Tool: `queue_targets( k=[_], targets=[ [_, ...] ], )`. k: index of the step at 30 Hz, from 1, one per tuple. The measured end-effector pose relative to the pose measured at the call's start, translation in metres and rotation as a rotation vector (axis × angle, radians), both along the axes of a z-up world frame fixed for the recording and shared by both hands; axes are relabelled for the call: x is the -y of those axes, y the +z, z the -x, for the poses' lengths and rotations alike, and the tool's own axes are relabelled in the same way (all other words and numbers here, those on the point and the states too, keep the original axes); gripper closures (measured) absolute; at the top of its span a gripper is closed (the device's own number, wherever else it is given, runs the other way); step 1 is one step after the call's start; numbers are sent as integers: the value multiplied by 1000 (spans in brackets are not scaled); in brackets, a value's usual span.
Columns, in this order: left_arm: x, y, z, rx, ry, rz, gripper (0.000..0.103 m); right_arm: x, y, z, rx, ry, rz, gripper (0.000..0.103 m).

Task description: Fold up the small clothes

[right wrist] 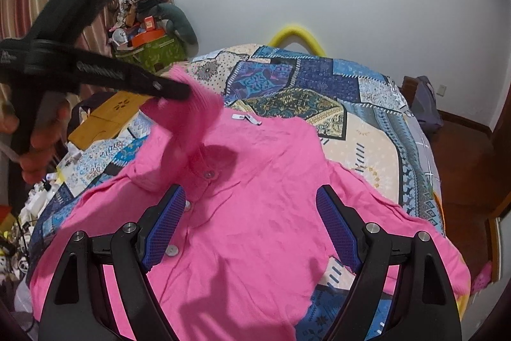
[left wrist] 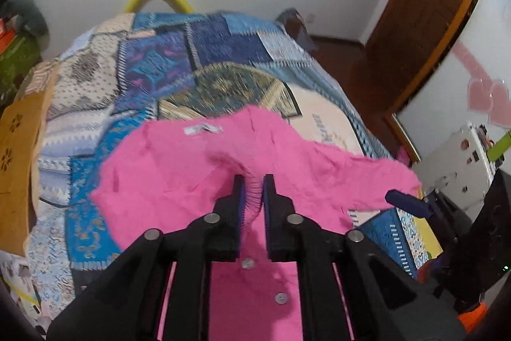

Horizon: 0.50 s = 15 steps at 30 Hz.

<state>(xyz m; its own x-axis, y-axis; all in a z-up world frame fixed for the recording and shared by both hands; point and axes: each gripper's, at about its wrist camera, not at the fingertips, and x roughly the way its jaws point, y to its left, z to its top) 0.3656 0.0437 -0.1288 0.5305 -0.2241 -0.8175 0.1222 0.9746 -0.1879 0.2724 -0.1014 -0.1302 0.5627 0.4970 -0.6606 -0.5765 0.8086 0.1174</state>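
The left gripper (right wrist: 179, 91), pinched on a sleeve of the pink knit buttoned cardigan (right wrist: 255, 181) spread over the patchwork bedspread (right wrist: 367, 117), is lifted above its body (the right gripper (right wrist: 250, 213) hovers spread above the front).

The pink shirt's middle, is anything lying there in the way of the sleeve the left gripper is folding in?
Nothing visible: the left gripper holds the sleeve lifted, and the pink shirt beneath shows only bare fabric and buttons.
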Motion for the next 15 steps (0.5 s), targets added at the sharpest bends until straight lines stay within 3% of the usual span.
queue_targets(
  k=[1,3,6,10,15],
  targets=[
    [3,-3,0,-6,-7,2,86,0,-1,0,-1,6,9,21],
    [3,-4,0,0,-2,5,65,0,-5,-1,-11,13,13,21],
    [-11,5,9,64,27,-24,47,-2,-11,-7,-40,19,9,21],
    [-48,4,14,79,87,-85,45,-13,-21,-16,-96,44,-4,21],
    [-109,-33,28,-1,199,-139,44,-36,-28,-26,-150,88,-26,21]
  ],
)
